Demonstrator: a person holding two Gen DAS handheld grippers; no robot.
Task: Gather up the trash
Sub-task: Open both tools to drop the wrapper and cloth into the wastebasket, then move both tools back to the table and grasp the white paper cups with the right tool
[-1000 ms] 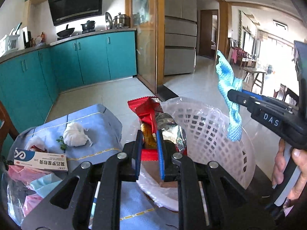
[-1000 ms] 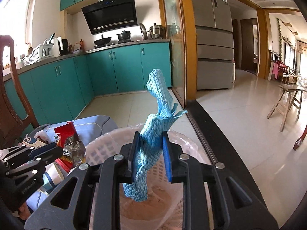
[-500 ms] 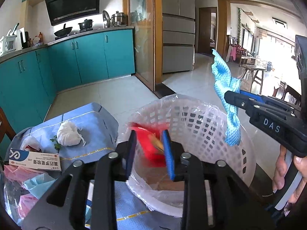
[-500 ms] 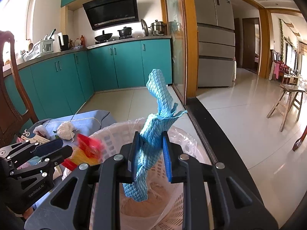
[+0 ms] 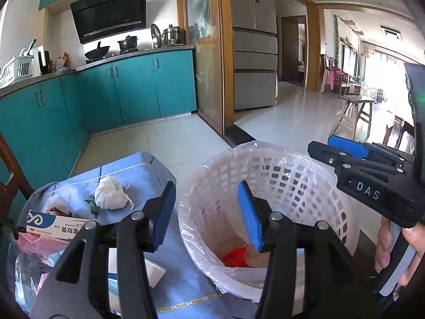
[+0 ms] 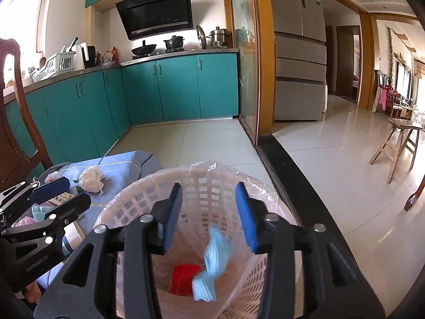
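As both tongs hang over the bin (image 6: 186, 183), I have just been opening them. The right tongs (image 6: 209, 212) are released, dropping the cloth (image 6: 212, 263) onto the wrapper (image 6: 183, 276); the left tongs (image 5: 207, 212) gape empty.

My left tongs (image 5: 207, 210) hang over the near rim of the waste basket (image 5: 289, 178), my right tongs (image 6: 209, 212) above its middle. In the basket lie a snack wrapper (image 6: 183, 276) and, right of it, a cloth (image 6: 212, 260). The basket stands at the right edge of the desk (image 5: 138, 167). Left of it on the desk sits a wad of tissue (image 5: 110, 196), with a medicine box (image 5: 55, 226) nearer and further left. Kitchen cabinets (image 6: 159, 87) stand far behind, a fridge (image 6: 300, 53) to their right.
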